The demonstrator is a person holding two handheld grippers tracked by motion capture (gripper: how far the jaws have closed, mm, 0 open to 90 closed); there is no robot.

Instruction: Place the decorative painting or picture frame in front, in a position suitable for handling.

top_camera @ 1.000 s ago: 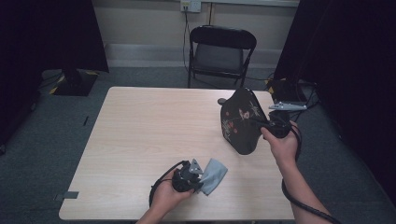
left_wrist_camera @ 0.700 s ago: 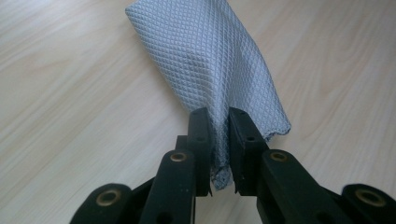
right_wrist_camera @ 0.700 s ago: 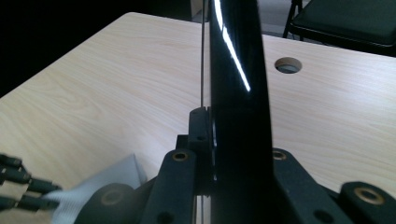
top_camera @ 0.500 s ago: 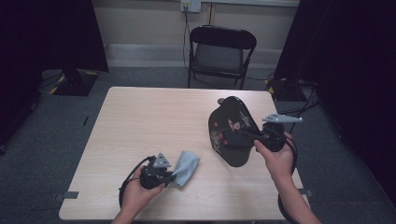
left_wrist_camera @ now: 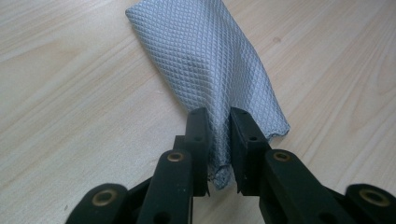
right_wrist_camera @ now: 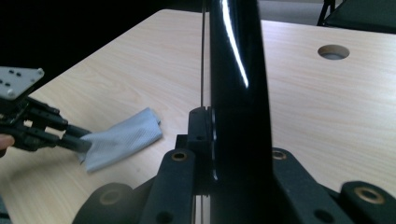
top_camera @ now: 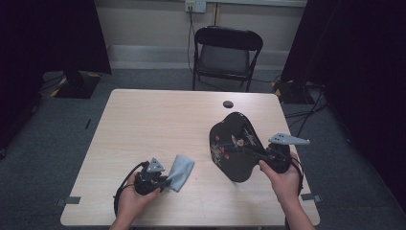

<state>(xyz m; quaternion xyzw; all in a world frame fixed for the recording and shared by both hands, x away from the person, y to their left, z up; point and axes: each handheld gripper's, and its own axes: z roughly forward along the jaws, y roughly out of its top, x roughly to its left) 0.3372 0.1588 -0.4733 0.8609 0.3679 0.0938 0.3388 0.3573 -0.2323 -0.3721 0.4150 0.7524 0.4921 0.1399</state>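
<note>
Currently left gripper (top_camera: 165, 181) pinching near corner of grey cloth (top_camera: 181, 171), cloth trailing flat on table (top_camera: 143, 124) toward upper right. Right gripper (top_camera: 261, 155) clamping edge of glossy black guitar-shaped board (top_camera: 233, 146), holding it tilted up. Board lying to right of cloth, apart, long axis running away from person. Left hand nearer cloth; likely wiping coming.

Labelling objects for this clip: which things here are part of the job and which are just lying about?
In the job:
- grey cloth, pinched in the left hand-held gripper
- glossy black board with printed graphics, held up on edge by the right hand-held gripper

Just there:
- folding chair beyond the table
- round cable hole in the tabletop
</note>
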